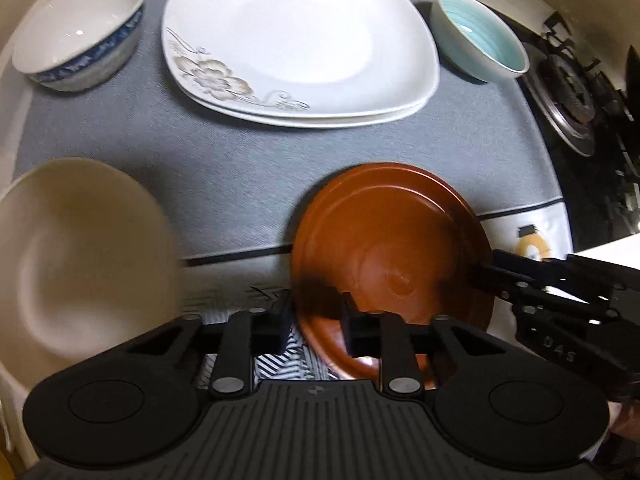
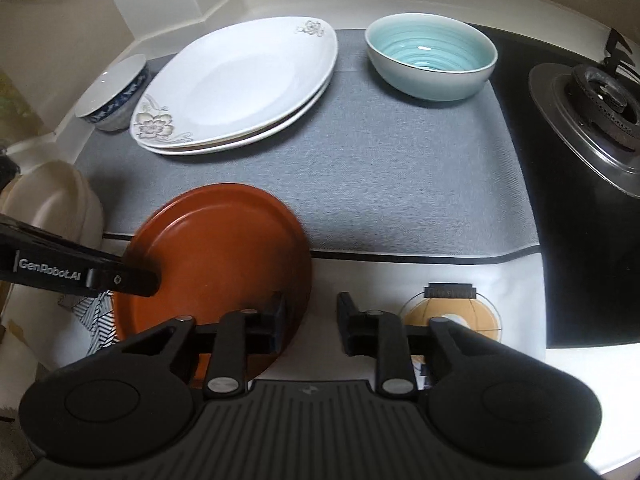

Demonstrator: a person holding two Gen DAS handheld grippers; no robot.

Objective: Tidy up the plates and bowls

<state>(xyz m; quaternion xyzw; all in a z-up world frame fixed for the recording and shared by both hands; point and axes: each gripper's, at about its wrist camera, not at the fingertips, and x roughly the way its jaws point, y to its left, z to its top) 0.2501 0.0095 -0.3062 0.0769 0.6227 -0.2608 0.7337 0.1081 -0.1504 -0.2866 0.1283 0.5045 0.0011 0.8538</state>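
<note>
Brown plate (image 1: 390,268) sits at 6 o'clock on the desk (image 2: 400,184), half on the grey mat, half on the white patterned cloth. Left tongs (image 1: 316,322) straddle its near-left rim, one finger inside the well, one outside; jaws apart, not yet pinching. Right tongs (image 2: 310,322) straddle the right rim the same way, jaws wide, nothing held.

Judgement: step in hand is the two-sided rim grasp on the brown plate. Do it well by seating each rim deep between the fingers, closing both sides together, and lifting level so the plate doesn't tilt or slide. A likely target is a stack; which one I can't tell.

Other pieces: white floral plates (image 2: 240,84), two stacked, at 12 o'clock; teal bowl (image 2: 432,58) at 1; blue-patterned bowl (image 1: 80,36) at 10–11; cream plate (image 1: 80,256) at 8–9; gas burner (image 2: 596,108) at 2–3.

Writing: "GenRobot.AI" on the left tongs' body in the right view; "DAS" embossed on the right tongs in the left view. Cloth print unreadable.
</note>
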